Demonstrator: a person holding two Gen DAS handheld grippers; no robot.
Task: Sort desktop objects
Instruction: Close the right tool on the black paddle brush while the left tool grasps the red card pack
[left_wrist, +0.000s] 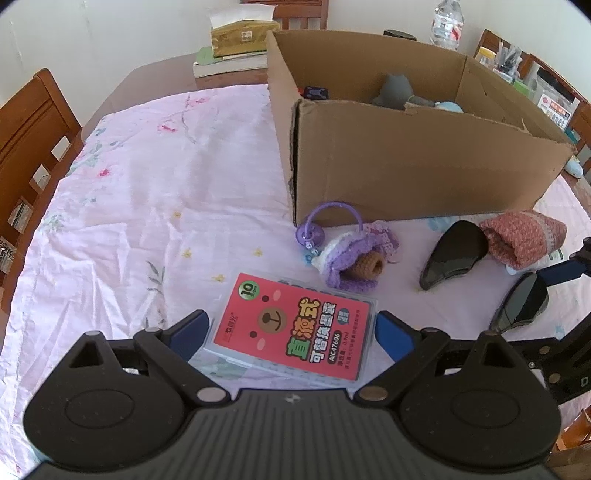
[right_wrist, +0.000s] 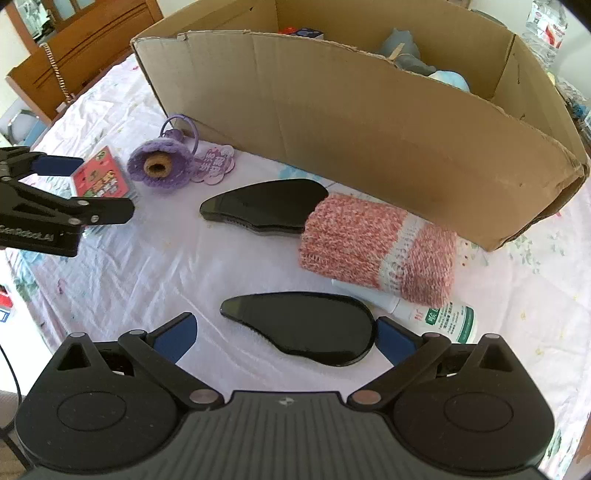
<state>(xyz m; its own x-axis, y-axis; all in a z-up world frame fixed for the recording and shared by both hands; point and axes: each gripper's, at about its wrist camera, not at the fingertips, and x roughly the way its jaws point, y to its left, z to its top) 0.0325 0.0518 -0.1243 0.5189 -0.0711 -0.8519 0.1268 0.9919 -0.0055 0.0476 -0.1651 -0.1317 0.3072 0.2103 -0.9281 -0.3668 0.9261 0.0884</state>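
My left gripper (left_wrist: 293, 325) stands open over a red card pack in a clear case (left_wrist: 295, 328), which lies flat on the pink cloth between the fingers. My right gripper (right_wrist: 284, 336) is open too and points down at a glossy black teardrop piece (right_wrist: 299, 332). Its right finger is close to the piece's wide end. A second black piece (right_wrist: 266, 206) lies farther off, against a pink knitted pouch (right_wrist: 376, 243). A purple crochet keychain (left_wrist: 354, 262) rests near the cardboard box (left_wrist: 406, 166). The box holds soft toys.
A white tube with a green label (right_wrist: 443, 317) pokes out from under the pouch. Books with a tissue pack (left_wrist: 236, 44) and a water bottle (left_wrist: 447, 22) stand behind the box. A wooden chair (left_wrist: 29, 122) is at the table's left edge.
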